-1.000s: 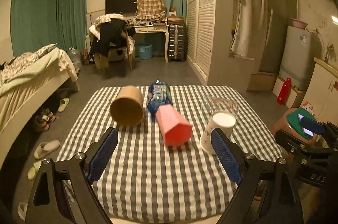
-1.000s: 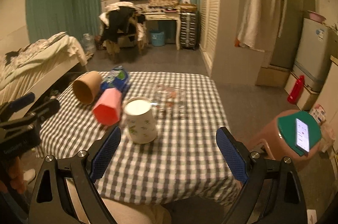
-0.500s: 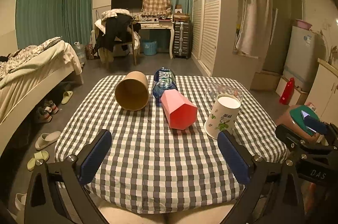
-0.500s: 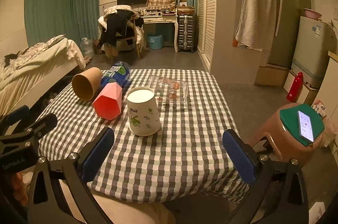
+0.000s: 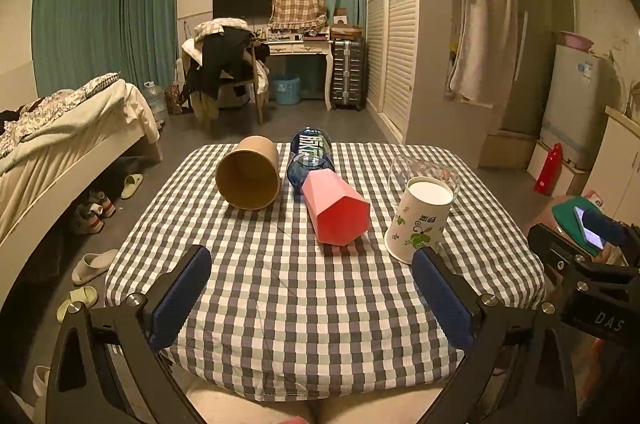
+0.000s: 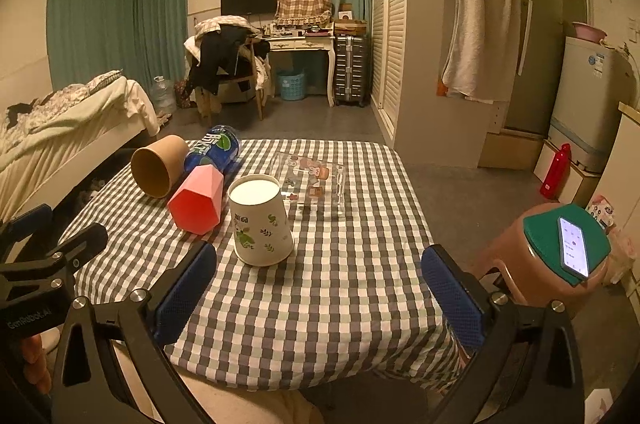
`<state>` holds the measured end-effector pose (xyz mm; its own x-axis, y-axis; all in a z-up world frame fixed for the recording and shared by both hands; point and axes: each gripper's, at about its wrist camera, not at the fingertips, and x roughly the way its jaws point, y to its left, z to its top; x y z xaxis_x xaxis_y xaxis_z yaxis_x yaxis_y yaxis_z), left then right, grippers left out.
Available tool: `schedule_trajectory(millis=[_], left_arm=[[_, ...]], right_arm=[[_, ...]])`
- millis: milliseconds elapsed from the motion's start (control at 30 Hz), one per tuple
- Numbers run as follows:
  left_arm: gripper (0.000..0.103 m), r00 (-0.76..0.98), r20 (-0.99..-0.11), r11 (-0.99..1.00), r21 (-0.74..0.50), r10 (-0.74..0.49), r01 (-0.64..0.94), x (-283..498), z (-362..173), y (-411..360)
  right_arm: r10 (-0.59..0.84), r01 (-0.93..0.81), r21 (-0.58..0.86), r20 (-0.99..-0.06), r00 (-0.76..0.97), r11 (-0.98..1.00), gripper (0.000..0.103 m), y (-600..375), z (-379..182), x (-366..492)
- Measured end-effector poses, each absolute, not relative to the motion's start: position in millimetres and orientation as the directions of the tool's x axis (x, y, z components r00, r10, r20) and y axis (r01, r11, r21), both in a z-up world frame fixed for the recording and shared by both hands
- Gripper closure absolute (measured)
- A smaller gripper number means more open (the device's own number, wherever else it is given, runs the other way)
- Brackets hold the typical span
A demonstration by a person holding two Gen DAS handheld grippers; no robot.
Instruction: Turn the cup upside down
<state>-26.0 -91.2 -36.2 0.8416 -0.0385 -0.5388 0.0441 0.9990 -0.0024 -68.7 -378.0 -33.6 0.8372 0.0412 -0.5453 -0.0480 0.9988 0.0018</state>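
Both grippers have drawn back to the table's near edge [image 5: 320,390], jaws spread, leaving the inverted paper cup [image 6: 262,226] free.

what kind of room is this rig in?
Likely a lived-in studio bedroom: a bed on the left, a louvred wardrobe and a small fridge on the right, with a checked-cloth table as the workspace.

Phone [image 6: 574,251] on green-topped stool [image 6: 540,240]
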Motion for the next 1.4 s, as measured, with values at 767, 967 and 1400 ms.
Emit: schedule_trajectory(millis=[767,967,1400], left_arm=[[0.000,0.841,-0.541,1.000,-0.008,-0.014,0.012,-25.0,-35.6,-83.8],[0.000,0.843,-0.538,1.000,-0.010,-0.013,0.009,-26.5,-33.9,-81.6],[0.000,0.843,-0.538,1.000,-0.007,-0.004,0.000,-26.1,-33.5,-77.8]], right_arm=[[0.050,-0.082,-0.033,-0.552,0.833,0.996,0.000,-364.9,-38.7,-64.0],[0.052,-0.086,-0.035,-0.559,0.828,0.996,0.000,-363.3,-41.9,-63.2],[0.053,-0.093,-0.041,-0.570,0.820,0.995,0.000,-356.6,-46.6,-62.8]])
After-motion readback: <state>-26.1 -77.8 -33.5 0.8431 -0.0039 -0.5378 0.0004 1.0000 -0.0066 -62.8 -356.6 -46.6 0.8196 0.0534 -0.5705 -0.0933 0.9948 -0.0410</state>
